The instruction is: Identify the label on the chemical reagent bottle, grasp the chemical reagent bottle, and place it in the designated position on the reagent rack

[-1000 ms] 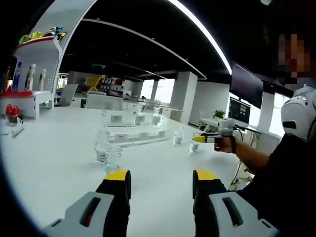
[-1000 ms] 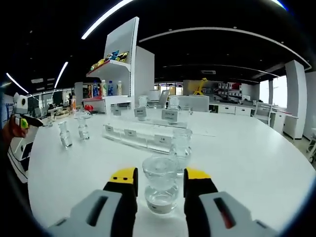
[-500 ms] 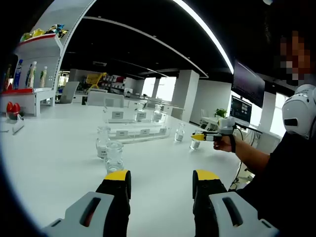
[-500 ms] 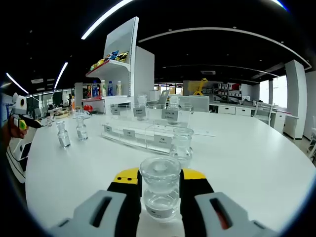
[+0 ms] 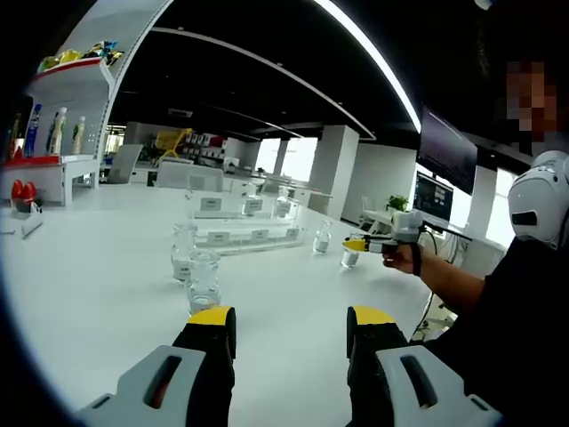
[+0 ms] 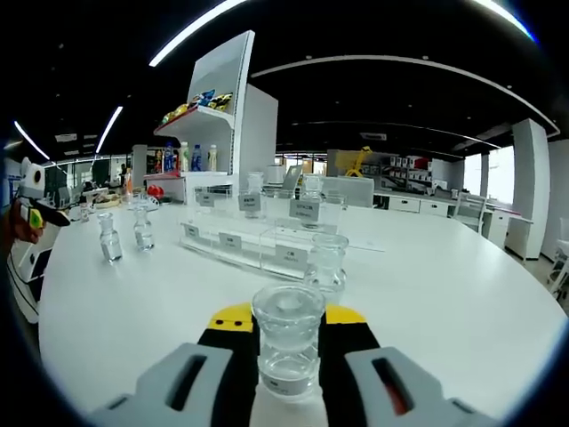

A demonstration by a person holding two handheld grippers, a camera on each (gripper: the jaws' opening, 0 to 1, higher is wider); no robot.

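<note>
- Where the right gripper view looks along its own jaws, the right gripper [image 6: 286, 331] is clamped on a clear glass bottle [image 6: 287, 340], the yellow-tipped jaws pressed against both sides of it; a small white label shows low on the glass, too small to read.
- Just beyond, a second bottle [image 6: 325, 263] of the same kind stands upright on the white table [image 6: 462, 285], slightly to the right of the held one.
- Behind that bottle the clear rack [image 6: 258, 240] runs across the table, with small white tags along its front and more bottles standing on its upper step.
- To the left of the rack, well apart from it, two small bottles [image 6: 124, 235] stand side by side on the table.
- At the far left edge of that view a hand [image 6: 16, 233] holds the left gripper.
- Farther back stands a white shelf unit [image 6: 213, 133] with coloured bottles and packets on it.
- In the left gripper view, the left gripper [image 5: 289, 322] has its jaws apart, with nothing between them, low over the table [image 5: 89, 285].
- Ahead of its left jaw stand two bottles [image 5: 194, 272], close together, and behind them the rack [image 5: 249, 233].
- Two more small bottles [image 5: 336, 247] stand to the right of the rack.
- On the right a person in a dark sleeve [image 5: 498, 320] holds out a gripper with a yellow tip.
</note>
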